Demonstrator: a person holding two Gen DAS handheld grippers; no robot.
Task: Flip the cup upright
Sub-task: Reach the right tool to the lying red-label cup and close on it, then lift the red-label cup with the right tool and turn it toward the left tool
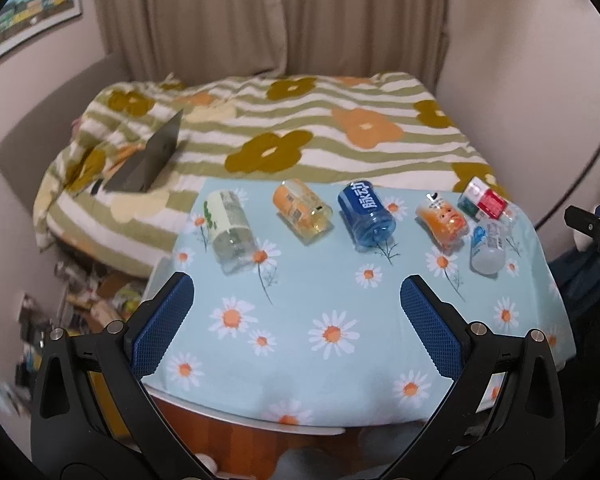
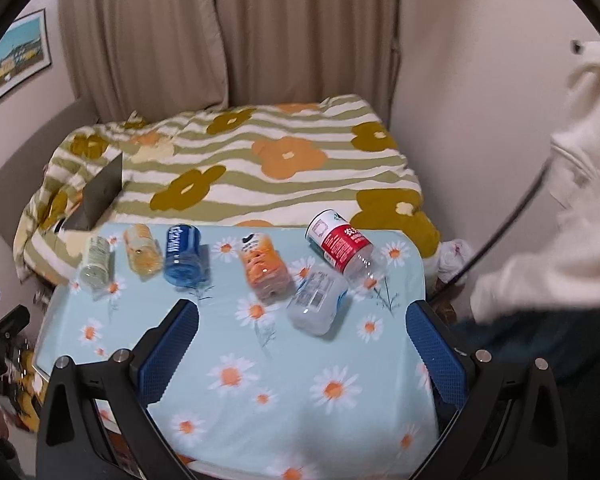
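Several cut-bottle cups lie on their sides in a row on the daisy-print table (image 1: 300, 340): a green-label cup (image 1: 230, 230), a yellow-orange cup (image 1: 302, 210), a blue cup (image 1: 366, 214), an orange cup (image 1: 442, 220), a white-blue cup (image 1: 488, 248) and a red-label cup (image 1: 485, 202). In the right wrist view they show as green (image 2: 96, 264), yellow (image 2: 142, 252), blue (image 2: 184, 254), orange (image 2: 264, 266), white (image 2: 318, 300) and red (image 2: 340, 246). My left gripper (image 1: 296, 304) is open and empty, short of the cups. My right gripper (image 2: 302, 332) is open and empty, near the white cup.
A bed with a striped flower quilt (image 1: 284, 132) lies behind the table, with a grey laptop (image 1: 148, 160) on it. Clutter sits on the floor at left (image 1: 92, 300). A person's white sleeve (image 2: 560, 220) is at right. Curtains hang at the back.
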